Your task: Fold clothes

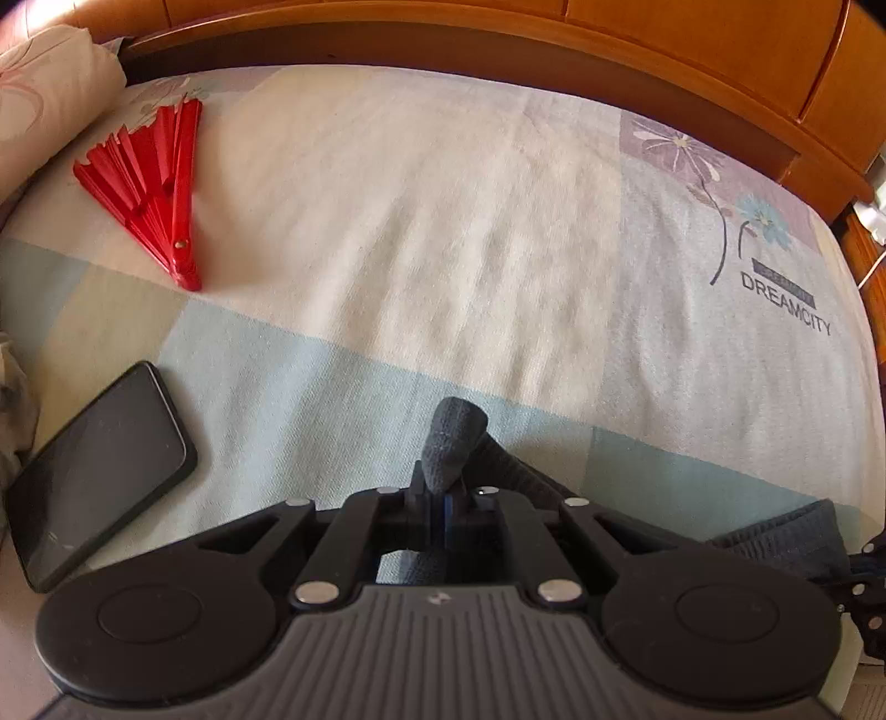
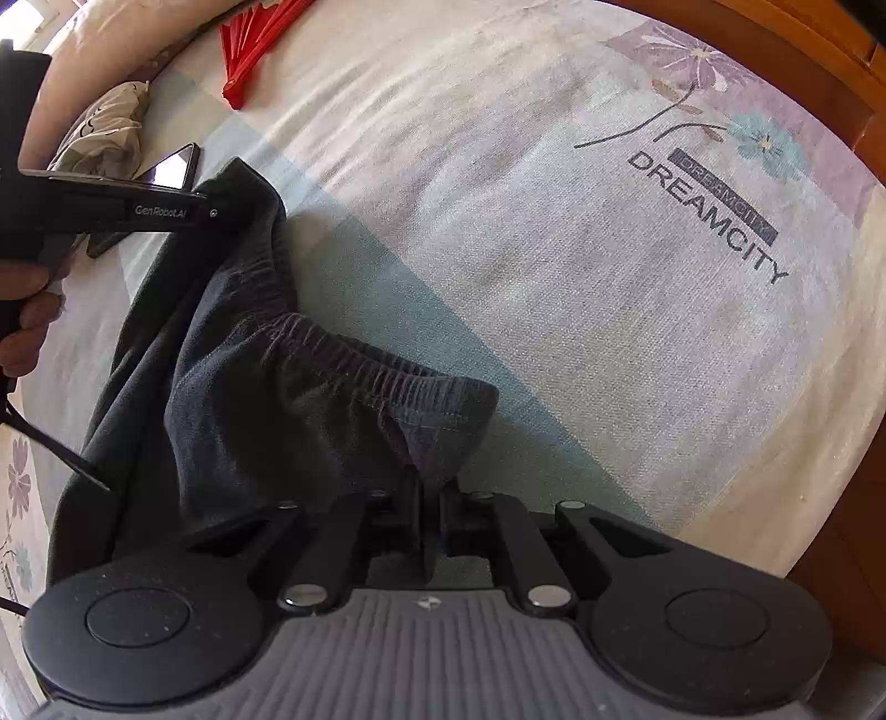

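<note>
Left gripper (image 1: 437, 498) and right gripper (image 2: 429, 498) clamped (both angled downward).

So it's a bed (image 1: 443, 221) with a pastel patchwork sheet, flower print and "DREAMCITY" lettering (image 2: 714, 216) ahead-right of the tongs. Orange wooden bed frame (image 1: 498, 44) curves beyond it, cream pillow (image 1: 50, 94) far left. Bright daylight.
</note>
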{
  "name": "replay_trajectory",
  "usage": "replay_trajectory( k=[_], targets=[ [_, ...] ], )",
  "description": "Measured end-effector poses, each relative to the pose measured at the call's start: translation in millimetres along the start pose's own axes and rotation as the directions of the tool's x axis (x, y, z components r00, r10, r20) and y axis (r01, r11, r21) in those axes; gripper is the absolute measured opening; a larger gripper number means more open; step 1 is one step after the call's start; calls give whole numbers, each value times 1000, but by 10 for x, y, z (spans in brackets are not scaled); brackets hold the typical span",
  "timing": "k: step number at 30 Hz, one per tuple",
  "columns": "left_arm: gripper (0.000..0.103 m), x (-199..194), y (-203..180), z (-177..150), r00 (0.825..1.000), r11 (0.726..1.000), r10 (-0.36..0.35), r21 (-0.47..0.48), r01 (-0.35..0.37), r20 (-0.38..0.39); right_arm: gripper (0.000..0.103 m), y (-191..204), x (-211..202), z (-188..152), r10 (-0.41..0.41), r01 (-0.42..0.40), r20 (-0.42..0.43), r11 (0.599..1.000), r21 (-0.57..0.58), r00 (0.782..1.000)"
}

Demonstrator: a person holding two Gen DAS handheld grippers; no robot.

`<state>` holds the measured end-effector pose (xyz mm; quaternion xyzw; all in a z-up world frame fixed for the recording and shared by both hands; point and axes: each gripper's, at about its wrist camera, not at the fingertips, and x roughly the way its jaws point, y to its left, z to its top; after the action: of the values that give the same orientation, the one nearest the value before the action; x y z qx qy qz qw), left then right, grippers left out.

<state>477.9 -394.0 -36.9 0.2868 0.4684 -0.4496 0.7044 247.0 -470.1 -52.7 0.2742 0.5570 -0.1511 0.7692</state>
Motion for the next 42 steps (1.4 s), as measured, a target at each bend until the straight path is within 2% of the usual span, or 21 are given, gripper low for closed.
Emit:
replay_trajectory(
  k=[5,9,14,18,23,26,32,37,40,42],
  targets=[
    [9,-206,49,-106,1000,1000,-5,-25,5,9,19,-45,-82,-7,-14,14,23,1000,2,1000],
    [10,-459,110,-295,1000,999,15,-51,-14,17,22,-39,-220,-12,-42,44,64,999,-32,997],
    [16,-828,182,-759,999,990,43,-136,-41,13,26,37,-356,22,-40,48,88,995,-90,995],
    [17,-1071,245,-1271,997,966,74,-248,-78,-23,30,223,-396,10,-13,26,84,987,-158,996],
    [18,-1263,331,-1934,992,907,86,-404,-117,-93,34,566,-304,-77,44,-37,22,969,-245,999],
    [24,-1378,341,-2299,987,866,111,-477,-153,-117,37,809,-231,-158,76,-81,-28,952,-294,997],
    [28,-1528,386,-2996,980,747,109,-638,-190,-164,40,1254,-145,-303,109,-138,-96,909,-394,989],
    [29,-1533,340,-3454,983,668,62,-724,-169,-173,42,1511,-98,-320,102,-145,-117,874,-463,988],
    [34,-1522,332,-3637,989,623,40,-770,-137,-144,44,1628,-71,-317,96,-147,-128,860,-489,987],
    [40,-1507,346,-3697,992,605,40,-787,-119,-119,45,1702,-54,-323,94,-151,-136,849,-506,986]
  ],
)
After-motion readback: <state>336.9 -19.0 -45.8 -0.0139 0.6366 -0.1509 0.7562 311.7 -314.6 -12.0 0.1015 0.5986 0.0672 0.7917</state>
